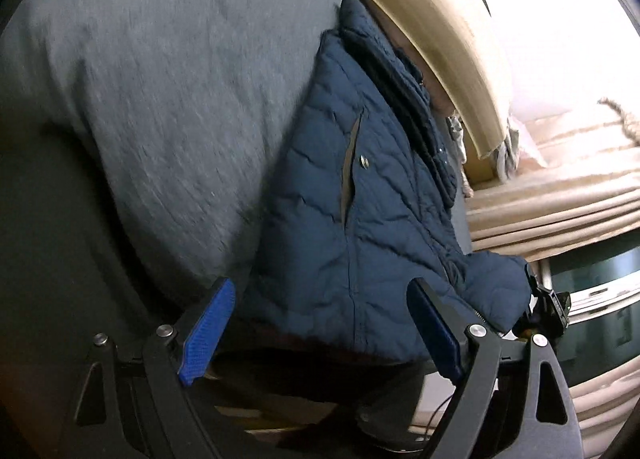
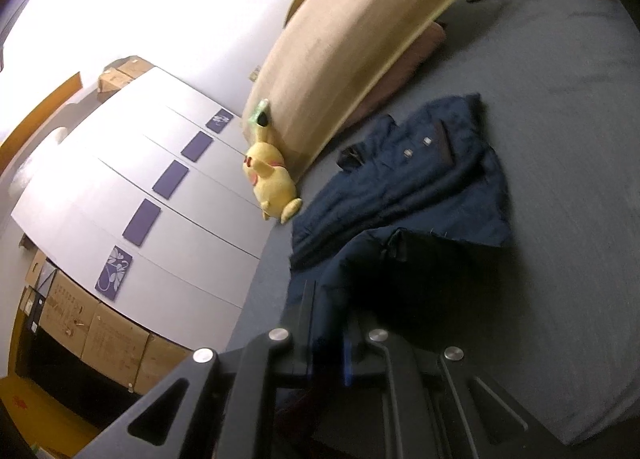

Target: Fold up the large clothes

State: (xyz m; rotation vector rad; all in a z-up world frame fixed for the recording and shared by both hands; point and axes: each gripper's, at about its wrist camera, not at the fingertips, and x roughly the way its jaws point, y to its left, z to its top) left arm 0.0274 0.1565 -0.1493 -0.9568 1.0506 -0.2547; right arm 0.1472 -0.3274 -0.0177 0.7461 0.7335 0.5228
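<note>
A dark blue quilted jacket (image 1: pixel 360 195) lies on a grey bed (image 1: pixel 160 99). In the left wrist view my left gripper (image 1: pixel 320 327) is open, its blue pads (image 1: pixel 208 327) wide apart just short of the jacket's near edge. The right gripper (image 1: pixel 548 307) shows at the jacket's right corner, holding a fold of it. In the right wrist view the jacket (image 2: pixel 420 187) is spread on the bed (image 2: pixel 560 139), and my right gripper (image 2: pixel 332 339) is shut on its near edge, lifting a fold.
A tan headboard (image 2: pixel 352 51) stands at the bed's head, with a yellow plush toy (image 2: pixel 272 179) against it. White wardrobe doors (image 2: pixel 140 187) and cardboard boxes (image 2: pixel 112 335) stand beyond the bed. Beige curtains (image 1: pixel 560 195) hang past the bed's other side.
</note>
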